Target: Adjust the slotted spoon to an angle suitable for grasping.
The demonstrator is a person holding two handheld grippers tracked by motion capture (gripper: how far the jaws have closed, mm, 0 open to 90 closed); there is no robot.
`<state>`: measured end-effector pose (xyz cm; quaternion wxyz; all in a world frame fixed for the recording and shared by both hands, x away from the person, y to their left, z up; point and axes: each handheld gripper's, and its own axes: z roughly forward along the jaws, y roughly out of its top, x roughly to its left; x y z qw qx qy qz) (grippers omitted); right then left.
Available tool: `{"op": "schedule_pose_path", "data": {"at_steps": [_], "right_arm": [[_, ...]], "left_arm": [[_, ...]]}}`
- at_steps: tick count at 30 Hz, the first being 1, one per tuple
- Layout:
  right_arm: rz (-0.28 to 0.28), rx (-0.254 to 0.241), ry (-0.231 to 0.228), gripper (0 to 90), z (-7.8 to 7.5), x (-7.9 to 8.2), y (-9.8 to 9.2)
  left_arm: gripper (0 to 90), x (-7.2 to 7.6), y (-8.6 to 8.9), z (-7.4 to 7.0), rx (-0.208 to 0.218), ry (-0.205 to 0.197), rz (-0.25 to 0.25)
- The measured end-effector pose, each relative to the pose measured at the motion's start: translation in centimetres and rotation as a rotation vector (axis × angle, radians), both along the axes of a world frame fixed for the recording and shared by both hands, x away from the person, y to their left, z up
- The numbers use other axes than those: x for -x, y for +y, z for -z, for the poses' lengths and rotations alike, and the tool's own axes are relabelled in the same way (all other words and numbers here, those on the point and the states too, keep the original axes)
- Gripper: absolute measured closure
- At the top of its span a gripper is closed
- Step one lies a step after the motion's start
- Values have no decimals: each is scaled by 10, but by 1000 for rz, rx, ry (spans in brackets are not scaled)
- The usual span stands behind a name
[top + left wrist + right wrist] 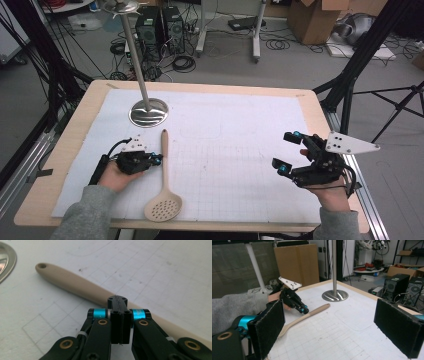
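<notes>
Left hand-held gripper (159,159), at the tabletop's (310,107) 8 o'clock, jaws pressed together with nothing between them; its tips sit just beside the handle of the spoon (164,185), on the handle's 9 o'clock side, and whether they touch it cannot be told. In the left gripper view the closed tips (117,307) stand in front of the spoon (75,283), which runs slantwise behind them. The spoon, a beige slotted one, lies flat on the white gridded mat (225,150), handle toward 12 o'clock and perforated bowl toward 6 o'clock near the tabletop's front edge. A steel stand (148,111) with a round base and upright pole rises just beyond the handle's end, at 12 o'clock from it. Right hand-held gripper (287,152), at the tabletop's 4 o'clock, jaws spread wide and empty, well apart from the spoon; in the right gripper view its pads (270,326) frame the spoon (308,315), the stand (335,295) and the left hand-held gripper (303,310).
</notes>
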<state>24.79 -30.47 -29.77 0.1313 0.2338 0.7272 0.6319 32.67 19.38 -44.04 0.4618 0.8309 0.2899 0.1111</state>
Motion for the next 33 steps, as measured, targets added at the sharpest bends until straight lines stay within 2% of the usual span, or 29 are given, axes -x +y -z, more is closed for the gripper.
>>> {"op": "schedule_pose_path", "data": {"at_steps": [2, 4, 10, 13, 18, 24, 30, 33], "right_arm": [[-4, -2, -5, 89, 0, -1, 0], [-4, -1, 0, 89, 1, -1, 0], [-10, 3, 1, 89, 0, -1, 3], [-10, 3, 6, 89, 1, -1, 3], [-14, 3, 0, 89, 2, -3, 3], [-23, 4, 7, 89, 3, -5, 6], [-29, 5, 2, 89, 2, -5, 7], [-27, 8, 10, 89, 3, -5, 6]], "left_arm": [[898, 5, -3, -5, 40, -10, 13], [898, 9, -9, -9, 56, -9, 29], [898, 18, -26, -6, 36, 16, 99], [898, 20, -27, 0, 23, 49, 98], [898, 28, -31, -3, 44, 45, 115], [898, 29, -33, 0, 28, 51, 132], [898, 31, -38, 3, -12, 76, 143], [898, 31, -38, 6, -45, 83, 146]]}}
